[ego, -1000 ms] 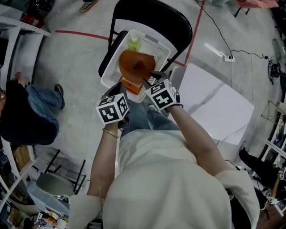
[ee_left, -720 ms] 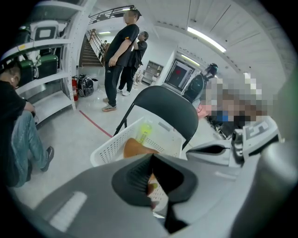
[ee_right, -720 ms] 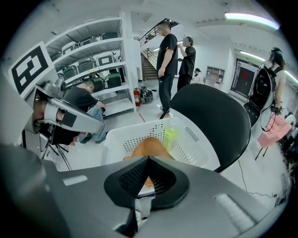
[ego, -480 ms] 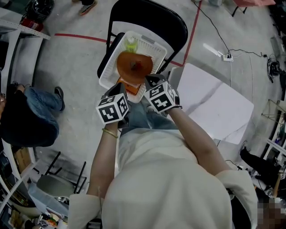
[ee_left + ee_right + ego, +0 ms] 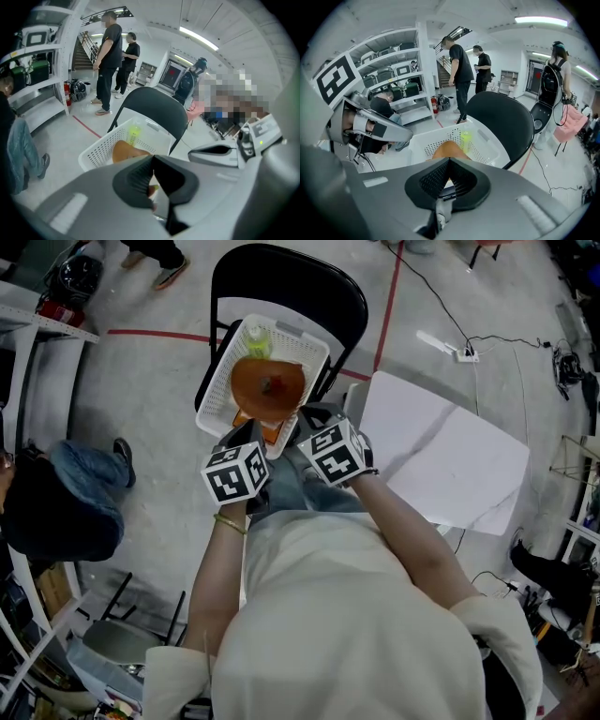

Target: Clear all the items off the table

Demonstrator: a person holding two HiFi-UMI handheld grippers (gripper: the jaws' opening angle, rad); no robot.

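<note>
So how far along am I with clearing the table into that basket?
Done: a round orange dish and a yellow-green bottle lie in the white perforated plastic basket on the black chair. In hand: nothing; the left gripper and right gripper are both shut and empty. Left: probably little; the visible part of the white table shows no items, though your arm hides some.

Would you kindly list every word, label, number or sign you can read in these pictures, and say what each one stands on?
No readable text in any view.
Left black-and-white marker cube and right marker cube: square code patterns only, no letters or digits.
Yellow-green plastic bottle in the white perforated plastic basket: label too small to read.
Red panel at the far wall: too blurred to read.
</note>
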